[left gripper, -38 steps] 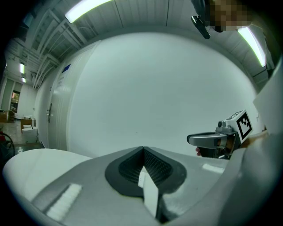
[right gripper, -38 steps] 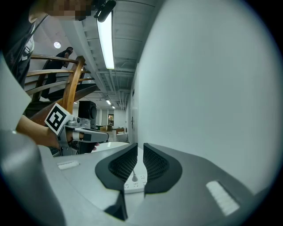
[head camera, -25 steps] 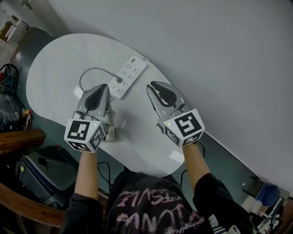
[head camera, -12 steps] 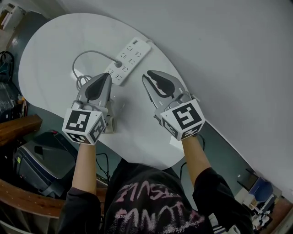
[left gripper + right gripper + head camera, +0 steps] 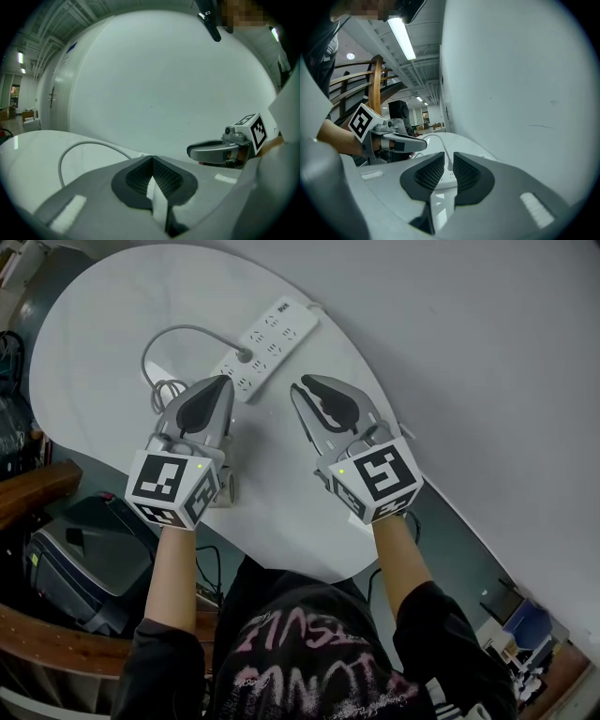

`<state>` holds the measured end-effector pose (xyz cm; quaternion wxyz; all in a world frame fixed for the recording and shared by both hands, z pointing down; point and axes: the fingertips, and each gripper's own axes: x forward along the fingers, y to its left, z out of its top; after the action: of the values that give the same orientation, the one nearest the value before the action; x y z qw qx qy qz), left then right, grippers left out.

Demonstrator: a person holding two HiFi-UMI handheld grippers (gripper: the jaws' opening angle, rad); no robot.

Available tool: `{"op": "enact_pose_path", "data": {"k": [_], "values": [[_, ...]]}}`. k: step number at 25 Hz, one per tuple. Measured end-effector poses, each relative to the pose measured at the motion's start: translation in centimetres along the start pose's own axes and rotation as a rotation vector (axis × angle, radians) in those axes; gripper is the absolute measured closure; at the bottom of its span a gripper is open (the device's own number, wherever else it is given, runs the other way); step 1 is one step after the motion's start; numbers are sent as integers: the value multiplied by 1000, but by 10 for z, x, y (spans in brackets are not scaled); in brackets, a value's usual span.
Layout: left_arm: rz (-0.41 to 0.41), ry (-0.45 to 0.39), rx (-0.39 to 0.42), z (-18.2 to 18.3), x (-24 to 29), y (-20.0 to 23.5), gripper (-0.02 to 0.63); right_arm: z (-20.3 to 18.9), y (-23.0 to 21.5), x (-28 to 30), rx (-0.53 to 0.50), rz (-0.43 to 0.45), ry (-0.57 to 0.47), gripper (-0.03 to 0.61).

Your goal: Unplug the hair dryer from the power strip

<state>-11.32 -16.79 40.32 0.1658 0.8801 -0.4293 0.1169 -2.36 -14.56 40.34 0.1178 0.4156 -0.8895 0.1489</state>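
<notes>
A white power strip (image 5: pixel 273 341) lies on the white oval table (image 5: pixel 103 324), with one white plug (image 5: pixel 246 356) in it near its nearer end. The plug's grey cable (image 5: pixel 167 332) loops left and passes under my left gripper (image 5: pixel 225 381). That gripper is shut and empty, its tip just short of the strip's near end. My right gripper (image 5: pixel 297 386) hovers right of the strip, open by a narrow gap with nothing held. In the right gripper view the strip (image 5: pixel 445 178) and plug (image 5: pixel 449 165) show through the jaws' gap. A pale object (image 5: pixel 230 486) lies partly hidden under the left gripper.
A plain pale wall (image 5: pixel 469 324) runs along the table's far right side. A dark machine (image 5: pixel 75 559) and a wooden rail (image 5: pixel 37 484) stand off the table's left edge. The table's near edge (image 5: pixel 281 563) is close to the person's body.
The head view has shifted, so the table sits a little higher in frame. Both grippers keep about the same places beside the strip's near end, and their jaws have not changed.
</notes>
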Motion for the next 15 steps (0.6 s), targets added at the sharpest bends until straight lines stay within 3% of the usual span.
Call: {"op": "enact_pose_path", "data": {"k": [5, 10, 15], "values": [[3, 16, 6, -4, 5, 5, 612, -5, -1, 6, 6, 6, 8, 512], [-5, 85, 39, -11, 18, 7, 612, -6, -8, 11, 5, 10, 9, 512], [-18, 156, 79, -23, 35, 17, 559, -13, -10, 27, 7, 22, 15, 512]]}}
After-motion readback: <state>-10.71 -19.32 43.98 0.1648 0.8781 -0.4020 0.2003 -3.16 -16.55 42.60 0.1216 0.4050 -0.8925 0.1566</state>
